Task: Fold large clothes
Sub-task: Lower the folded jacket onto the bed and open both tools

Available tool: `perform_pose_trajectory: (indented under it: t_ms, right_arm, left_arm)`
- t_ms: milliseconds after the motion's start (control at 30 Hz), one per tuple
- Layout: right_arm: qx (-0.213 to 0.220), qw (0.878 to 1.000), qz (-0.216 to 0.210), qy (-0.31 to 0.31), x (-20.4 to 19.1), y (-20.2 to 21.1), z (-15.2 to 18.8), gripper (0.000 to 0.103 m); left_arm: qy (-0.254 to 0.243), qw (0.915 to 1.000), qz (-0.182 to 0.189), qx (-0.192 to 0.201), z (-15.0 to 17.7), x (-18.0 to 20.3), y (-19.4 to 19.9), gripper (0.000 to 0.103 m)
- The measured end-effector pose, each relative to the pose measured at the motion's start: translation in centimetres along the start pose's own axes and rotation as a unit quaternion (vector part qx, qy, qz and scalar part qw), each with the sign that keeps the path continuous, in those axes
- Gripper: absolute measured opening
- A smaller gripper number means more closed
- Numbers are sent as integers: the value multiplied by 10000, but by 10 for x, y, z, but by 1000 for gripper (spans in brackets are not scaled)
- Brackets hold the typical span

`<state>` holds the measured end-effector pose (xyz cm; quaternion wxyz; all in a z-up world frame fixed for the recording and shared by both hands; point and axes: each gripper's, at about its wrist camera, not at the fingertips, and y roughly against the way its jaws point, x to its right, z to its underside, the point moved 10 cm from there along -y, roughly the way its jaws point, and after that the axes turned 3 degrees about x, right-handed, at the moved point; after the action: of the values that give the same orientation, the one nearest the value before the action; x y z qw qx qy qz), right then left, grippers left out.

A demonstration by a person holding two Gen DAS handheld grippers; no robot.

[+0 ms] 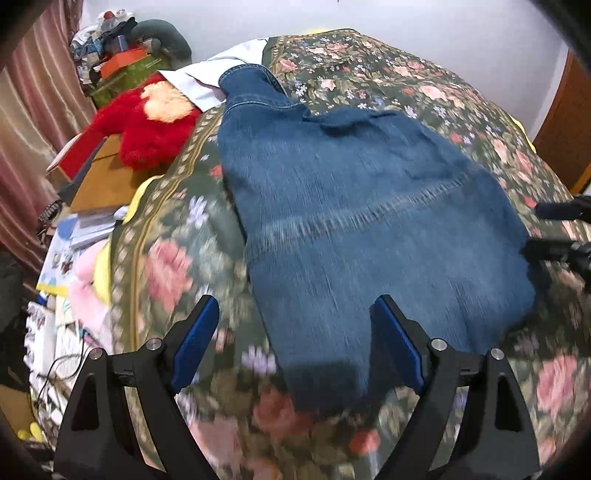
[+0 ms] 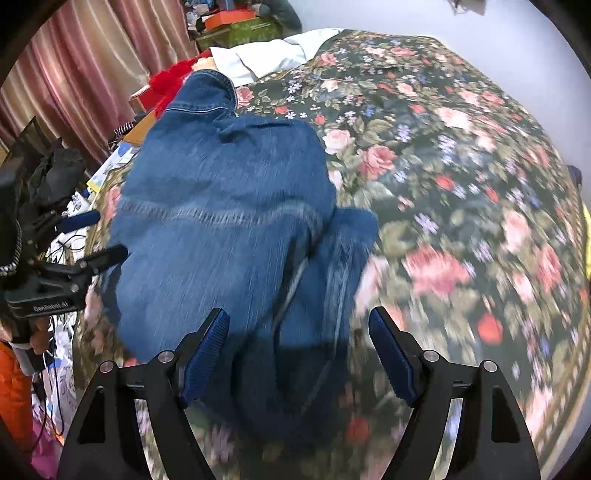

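The denim garment [image 1: 354, 229] lies spread on the floral bedspread [image 1: 424, 81], one sleeve reaching toward the far edge, with only a part at the near right turned over in the right wrist view, so most of the folding seems left. The left gripper [image 1: 295, 343] and right gripper [image 2: 299, 354] hang over its near hem, jaws wide apart and holding nothing. A white pillow [image 1: 207, 79], a red plush toy [image 1: 147, 125] and piled boxes [image 1: 107, 177] crowd the bed's left edge by the sleeve, yet the bedspread to the right lies free.

Pale wall [image 1: 424, 33], pink curtains [image 1: 22, 122], floral bedspread [image 2: 461, 166], wooden furniture edge [image 1: 565, 125], cluttered boxes [image 1: 125, 70] bedside
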<state>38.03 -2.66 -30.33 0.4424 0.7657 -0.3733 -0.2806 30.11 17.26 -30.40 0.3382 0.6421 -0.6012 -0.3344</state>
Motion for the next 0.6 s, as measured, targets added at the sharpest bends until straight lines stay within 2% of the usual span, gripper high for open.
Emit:
perform_pose_trajectory:
  t_ms: [100,200,300,400,500,600]
  right_arm:
    - [279,9996,91,-42,-2,35,9,77]
    - [733,9972,90,-138,-5,78,7,77]
    - [1334,9909,28,-153,-14,131,-2,77]
    - [1951,9807,-44,-124,-26,185,-12,77]
    - [2521,9676,-148,-54,-42,236,-15,77]
    - [2990,9535,-371,-53,-61,280,-12,77]
  left_arm:
    - [10,9997,-93,226,2,3,32,86]
    - [-26,9967,-214,787,-14,10,84,86]
    - [-18,9912,-131,1313,-33,21,132,86]
    - [-30,9789,-63,2042,-52,35,191,86]
    - [0,9586,-44,2846,-64,49,253,86]
    - [108,9406,85,3394,-64,60,297,86]
